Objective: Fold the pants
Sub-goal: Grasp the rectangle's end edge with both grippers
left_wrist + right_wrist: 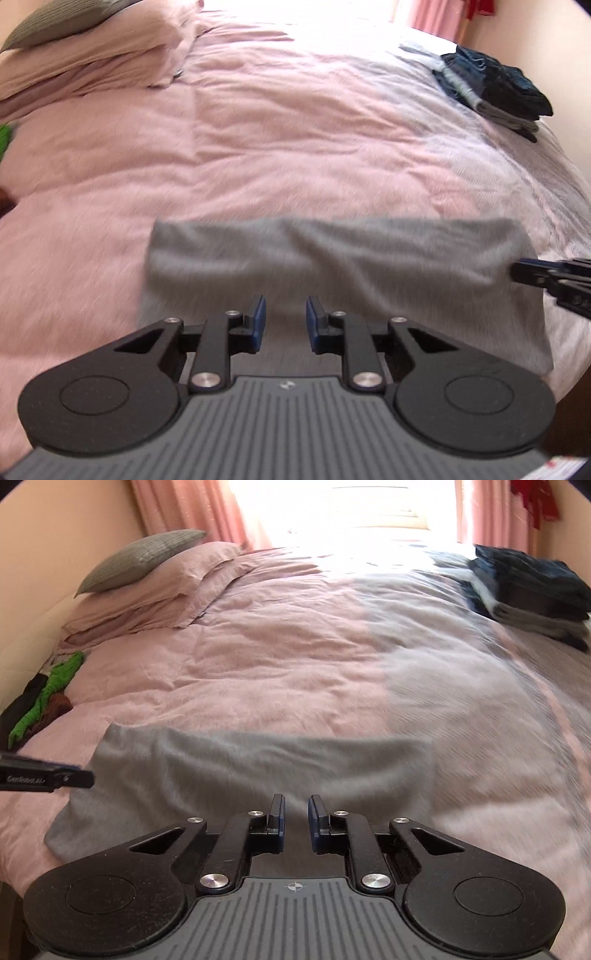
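Observation:
Grey pants lie folded into a wide band across the near part of a pink bed cover; the right wrist view shows the same pants. My left gripper hovers over their near edge, left of the middle, its blue pads a narrow gap apart. Grey cloth shows through that gap and I see no pinch. My right gripper is over the near edge further right, its pads closer together, also with no pinch visible. Each gripper's tip shows at the other view's side edge. Both pictures are blurred.
A stack of folded dark and grey clothes sits at the far right of the bed. Pillows are piled at the far left. A green garment and dark clothes lie by the left wall. A bright window with pink curtains is behind.

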`<state>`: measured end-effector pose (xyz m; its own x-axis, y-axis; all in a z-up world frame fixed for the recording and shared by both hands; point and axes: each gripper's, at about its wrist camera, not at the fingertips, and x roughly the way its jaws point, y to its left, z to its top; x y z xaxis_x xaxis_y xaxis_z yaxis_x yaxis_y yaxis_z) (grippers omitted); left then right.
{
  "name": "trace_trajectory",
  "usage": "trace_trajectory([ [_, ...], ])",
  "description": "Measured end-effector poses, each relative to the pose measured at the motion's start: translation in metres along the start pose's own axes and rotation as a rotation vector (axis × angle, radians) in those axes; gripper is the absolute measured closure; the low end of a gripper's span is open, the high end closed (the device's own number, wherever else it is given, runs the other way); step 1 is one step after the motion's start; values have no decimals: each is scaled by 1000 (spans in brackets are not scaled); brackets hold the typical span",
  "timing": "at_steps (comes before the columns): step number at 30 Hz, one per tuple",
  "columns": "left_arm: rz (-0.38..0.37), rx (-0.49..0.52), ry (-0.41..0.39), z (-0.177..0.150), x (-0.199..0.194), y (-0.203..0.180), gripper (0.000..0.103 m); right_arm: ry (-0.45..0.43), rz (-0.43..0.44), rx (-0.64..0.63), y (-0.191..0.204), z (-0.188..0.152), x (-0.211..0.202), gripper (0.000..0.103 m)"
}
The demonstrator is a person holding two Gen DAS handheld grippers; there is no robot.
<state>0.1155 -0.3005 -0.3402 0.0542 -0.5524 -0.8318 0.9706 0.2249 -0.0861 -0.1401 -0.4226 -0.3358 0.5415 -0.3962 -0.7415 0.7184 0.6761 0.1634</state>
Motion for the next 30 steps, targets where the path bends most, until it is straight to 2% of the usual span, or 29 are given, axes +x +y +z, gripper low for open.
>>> trace_trajectory([
  [3, -35, 39, -58, 12, 28, -6, 84, -23, -33, -72, 1, 8, 35, 92],
  [5, -29, 61, -78, 16, 51, -5, 84, -28, -92, -107, -8, 10, 55, 92],
  [6, -8, 66, -64, 17, 63, -3, 84, -3, -148, -120, -17, 9, 69, 92],
  [7, 26, 66, -30, 16, 78, 0, 83, 26, -166, -123, -26, 6, 79, 92],
  [8, 26, 62, -22, 15, 86, 4, 83, 24, -132, -100, -36, 5, 82, 92],
  [9, 24, 56, -19, 17, 87, 7, 83, 19, -110, -66, -43, 8, 79, 92],
  [11, 12, 44, -29, 24, 76, 5, 87, 12, -125, -48, -45, 13, 66, 92],
  [14, -65, 40, -88, 31, 53, -7, 87, -34, -136, -34, -43, 16, 44, 92],
  [17, -124, 79, -102, 32, 55, -31, 86, -43, -148, 42, -48, 12, 32, 92],
  [21, -50, 178, -51, 16, 102, -60, 83, -15, -170, 102, -59, 0, 30, 92],
  [24, -14, 194, -70, 9, 118, -66, 83, -36, -156, 115, -64, -6, 20, 92],
  [28, 2, 185, -51, 19, 109, -69, 85, -48, -165, 146, -70, -11, 0, 92],
  [30, -38, 172, -98, 18, 82, -69, 86, -52, -156, 170, -73, -16, -13, 92],
])
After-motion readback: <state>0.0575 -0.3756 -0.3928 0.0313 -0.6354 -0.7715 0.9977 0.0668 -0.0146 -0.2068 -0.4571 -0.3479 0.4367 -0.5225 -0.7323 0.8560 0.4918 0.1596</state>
